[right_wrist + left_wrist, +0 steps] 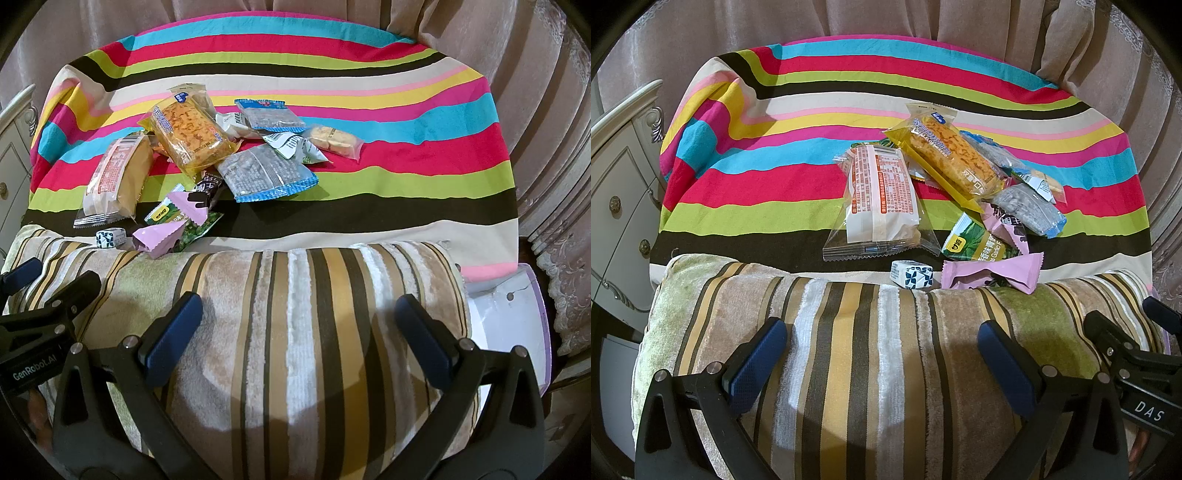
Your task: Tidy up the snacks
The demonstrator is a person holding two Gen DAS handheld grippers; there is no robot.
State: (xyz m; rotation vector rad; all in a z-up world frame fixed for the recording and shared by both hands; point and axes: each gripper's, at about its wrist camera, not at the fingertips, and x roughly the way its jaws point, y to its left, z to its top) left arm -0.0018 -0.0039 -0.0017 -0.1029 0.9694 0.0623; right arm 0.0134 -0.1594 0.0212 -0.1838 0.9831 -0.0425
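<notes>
Rainbow-striped cloth (pixel 783 110) is carrying the mixed snack-packet pile (pixel 945 192), heaped unsorted right of centre. Left gripper (pixel 882 354) and right gripper (pixel 299 332) are hovering spread wide and empty above the striped velvet cushion (pixel 849 332), likely staging for a first pick.

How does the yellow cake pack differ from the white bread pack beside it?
The yellow cake pack lies propped on other snacks; the white bread pack lies on the cloth. The cake pack's wrapper is yellow-tinted, the bread pack's white with red print. Both are sealed and untouched.
</notes>
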